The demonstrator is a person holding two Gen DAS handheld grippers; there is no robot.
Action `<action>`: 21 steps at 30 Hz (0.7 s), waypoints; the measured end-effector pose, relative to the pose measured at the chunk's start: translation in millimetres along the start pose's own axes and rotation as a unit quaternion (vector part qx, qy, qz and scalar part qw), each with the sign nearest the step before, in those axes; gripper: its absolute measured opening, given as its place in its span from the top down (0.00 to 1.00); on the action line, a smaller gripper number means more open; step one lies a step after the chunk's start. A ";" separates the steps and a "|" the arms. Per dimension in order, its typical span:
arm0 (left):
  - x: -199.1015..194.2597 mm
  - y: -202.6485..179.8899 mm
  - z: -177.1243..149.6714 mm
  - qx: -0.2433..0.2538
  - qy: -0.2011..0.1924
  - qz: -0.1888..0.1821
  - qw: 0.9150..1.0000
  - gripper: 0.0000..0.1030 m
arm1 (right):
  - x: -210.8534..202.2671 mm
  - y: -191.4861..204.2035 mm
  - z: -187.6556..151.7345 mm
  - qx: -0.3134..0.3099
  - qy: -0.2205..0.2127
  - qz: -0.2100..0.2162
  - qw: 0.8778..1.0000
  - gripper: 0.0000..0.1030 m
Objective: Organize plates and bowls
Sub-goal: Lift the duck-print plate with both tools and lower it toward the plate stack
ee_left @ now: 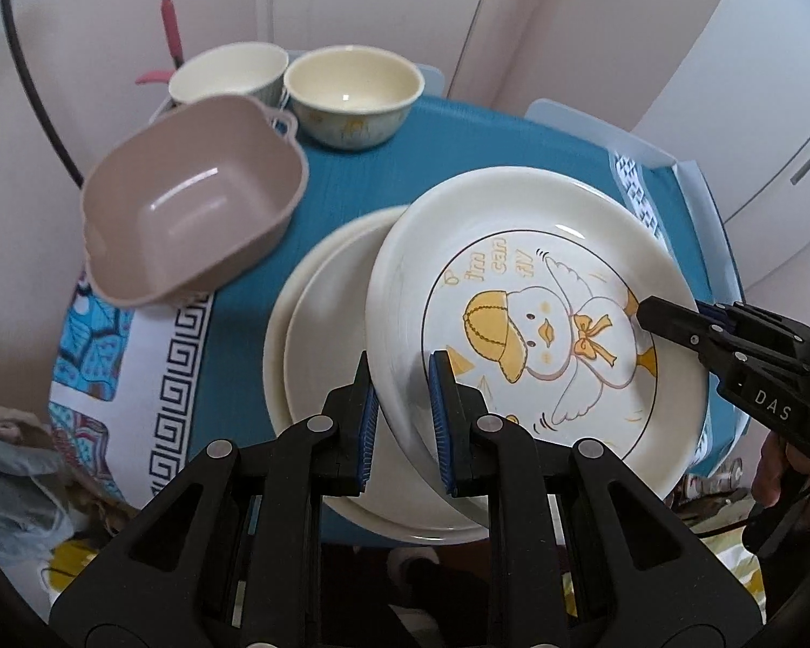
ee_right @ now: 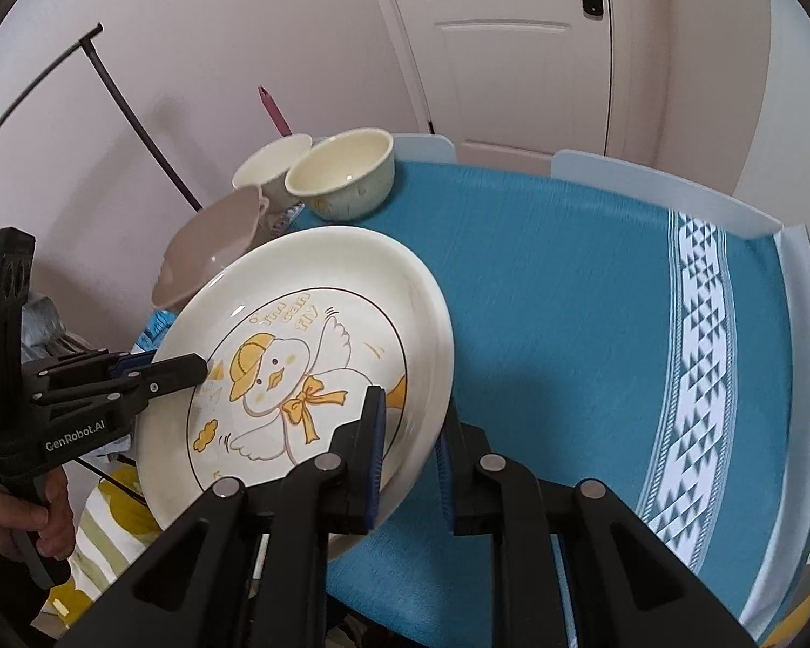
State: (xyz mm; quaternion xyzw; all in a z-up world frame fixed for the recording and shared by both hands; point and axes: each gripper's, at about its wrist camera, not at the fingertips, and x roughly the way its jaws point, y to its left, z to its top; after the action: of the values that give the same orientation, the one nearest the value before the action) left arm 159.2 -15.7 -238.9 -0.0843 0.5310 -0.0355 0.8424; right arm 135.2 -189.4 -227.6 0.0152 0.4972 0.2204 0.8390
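Observation:
A white plate with a yellow duck drawing point(ee_left: 534, 291) is held tilted above the blue table; it also shows in the right wrist view point(ee_right: 308, 335). My left gripper point(ee_left: 402, 405) is shut on its near-left rim. My right gripper point(ee_right: 410, 448) is shut on its opposite rim, and shows at the right in the left wrist view point(ee_left: 675, 318). Two plain cream plates point(ee_left: 318, 324) lie stacked under it. A taupe square bowl point(ee_left: 194, 194) sits to the left. Two cream round bowls point(ee_left: 353, 92) stand at the back.
The table has a blue cloth point(ee_right: 556, 291) with a white patterned band point(ee_right: 696, 378) at the right. Light blue chair backs point(ee_right: 648, 183) stand at the far edge. A dark rack pole point(ee_right: 135, 119) and a door point(ee_right: 513, 54) are behind.

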 end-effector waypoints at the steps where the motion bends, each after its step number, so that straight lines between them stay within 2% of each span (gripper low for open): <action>1: 4.7 1.6 -2.1 0.001 0.003 -0.002 1.000 0.84 | 2.4 1.3 -2.4 -0.001 -0.001 -0.004 1.000 0.84; 12: 31.2 11.7 -10.5 0.010 0.022 -0.006 1.000 0.84 | 20.4 10.5 -15.4 -0.003 0.002 -0.035 0.999 0.84; 21: 37.4 9.5 -11.5 0.027 0.022 0.028 0.999 0.84 | 24.8 22.0 -13.4 -0.030 0.002 -0.056 0.998 0.84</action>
State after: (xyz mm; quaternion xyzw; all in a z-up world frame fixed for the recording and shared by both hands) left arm 164.8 -13.1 -278.7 -0.0458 0.5506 -0.0282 0.8330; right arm 126.3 -162.5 -249.5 -0.0380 0.4921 0.1878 0.8492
